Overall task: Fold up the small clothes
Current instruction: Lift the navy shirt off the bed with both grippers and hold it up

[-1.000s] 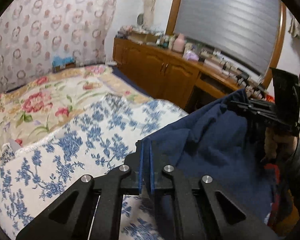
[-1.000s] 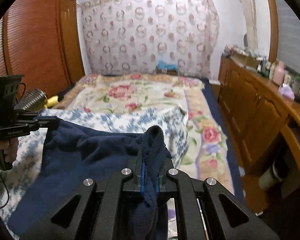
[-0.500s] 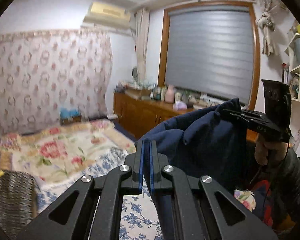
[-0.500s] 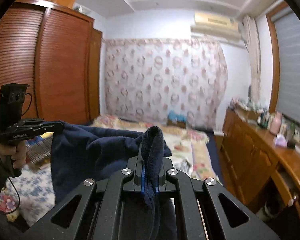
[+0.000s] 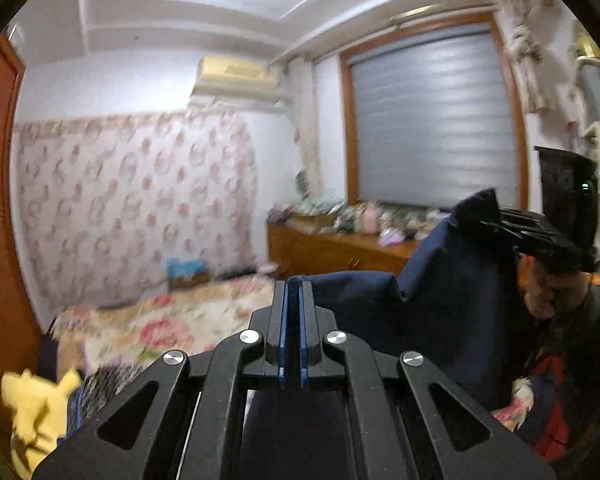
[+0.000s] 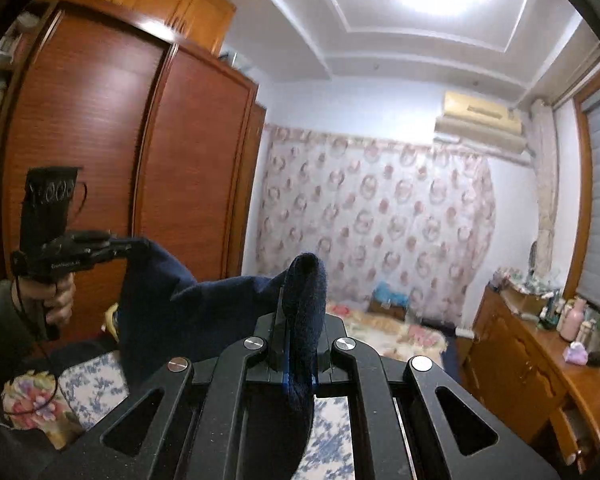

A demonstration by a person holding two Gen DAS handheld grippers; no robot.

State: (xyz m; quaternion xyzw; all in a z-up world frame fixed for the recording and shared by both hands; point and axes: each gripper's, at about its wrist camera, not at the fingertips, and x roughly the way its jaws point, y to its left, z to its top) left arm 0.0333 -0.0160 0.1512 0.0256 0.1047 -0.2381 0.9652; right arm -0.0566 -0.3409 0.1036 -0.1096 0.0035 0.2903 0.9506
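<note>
A navy blue garment (image 5: pixel 440 304) hangs stretched between both grippers, high above the bed. My left gripper (image 5: pixel 293 292) is shut on one top corner of it. That same gripper (image 6: pixel 140 245) shows at the left of the right wrist view, held by a hand (image 6: pixel 56 300). My right gripper (image 6: pixel 298 304) is shut on the other corner, where the navy cloth (image 6: pixel 306 308) bunches over its fingertips. In the left wrist view the right gripper (image 5: pixel 484 220) pinches the cloth at the right. The garment's lower part drops out of sight below both cameras.
A bed with a floral cover (image 5: pixel 160 324) and a blue-flowered sheet (image 6: pixel 96 388) lies below. A wooden wardrobe (image 6: pixel 100 152) stands on the left, a cluttered wooden dresser (image 6: pixel 540 360) on the right under a window blind (image 5: pixel 432 120). A yellow item (image 5: pixel 32 404) and a woven basket (image 5: pixel 108 380) sit lower left.
Both grippers rose and tilted up with the navy garment held between them. The bed dropped low in both views, and the ceiling and its light came into sight.
</note>
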